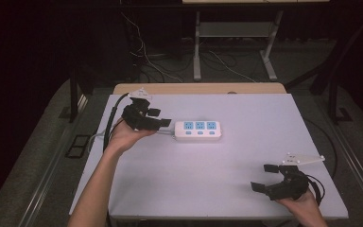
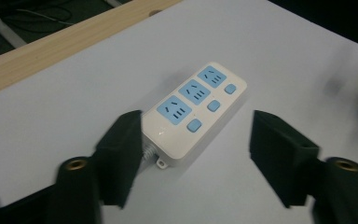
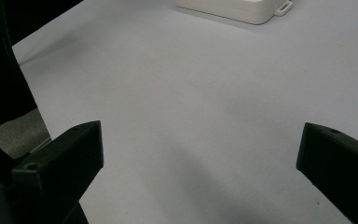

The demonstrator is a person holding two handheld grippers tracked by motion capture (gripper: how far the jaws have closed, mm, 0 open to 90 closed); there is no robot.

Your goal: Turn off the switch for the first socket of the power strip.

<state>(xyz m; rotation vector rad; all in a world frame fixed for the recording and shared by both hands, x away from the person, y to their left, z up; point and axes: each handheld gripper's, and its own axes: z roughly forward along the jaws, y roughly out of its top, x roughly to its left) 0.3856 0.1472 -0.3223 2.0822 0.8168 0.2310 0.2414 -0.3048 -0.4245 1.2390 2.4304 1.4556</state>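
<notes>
A white power strip (image 1: 198, 131) with three blue sockets and three blue buttons lies flat near the middle of the white table. My left gripper (image 1: 160, 117) hovers just left of its cord end, held in a hand with the jaws pointing right. In the left gripper view the strip (image 2: 193, 114) lies just beyond the open jaws (image 2: 198, 123), its cord end close beside the left one, and neither pad presses on it. My right gripper (image 1: 263, 177) rests open near the front right corner. Its own view (image 3: 200, 140) has bare table between the jaws and the strip (image 3: 233, 9) far off.
A white sheet covers the table (image 1: 246, 156), with a wooden strip (image 1: 198, 88) along the back edge. The strip's cord (image 1: 163, 134) runs off to the left under my left hand. Dark floor, cables and a desk frame (image 1: 197, 47) lie beyond the table.
</notes>
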